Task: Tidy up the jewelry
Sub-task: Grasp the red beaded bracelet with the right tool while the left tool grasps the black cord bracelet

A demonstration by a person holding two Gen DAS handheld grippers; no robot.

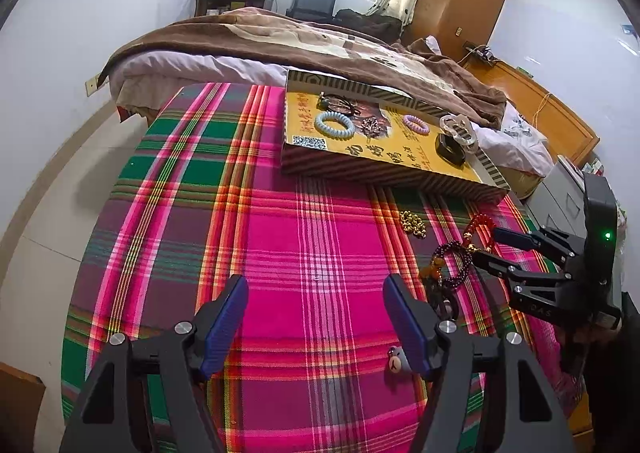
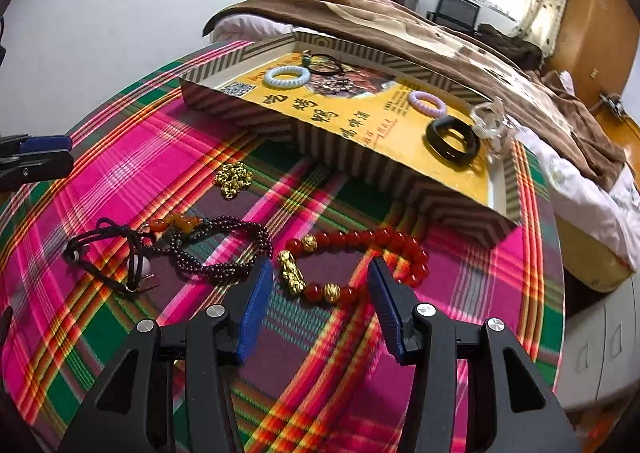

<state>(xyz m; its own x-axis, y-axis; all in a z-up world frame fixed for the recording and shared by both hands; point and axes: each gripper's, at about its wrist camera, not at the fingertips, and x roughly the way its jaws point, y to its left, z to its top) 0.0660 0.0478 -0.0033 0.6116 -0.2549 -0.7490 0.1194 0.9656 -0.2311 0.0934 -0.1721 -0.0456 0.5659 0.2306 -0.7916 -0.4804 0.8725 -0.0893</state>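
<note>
Spread right gripper [image 2: 316, 277] astride red bead bracelet [image 2: 360, 253], purple beads [image 2: 224, 245] alongside; left gripper [image 1: 316, 301] spread, empty.

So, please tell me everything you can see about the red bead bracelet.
The red bead bracelet is a loop of glossy round red beads with several gold-coloured beads and one larger gold charm. It lies flat on the plaid cloth, in front of the box, beside a dark purple bead strand. The open right gripper straddles its near side.
</note>
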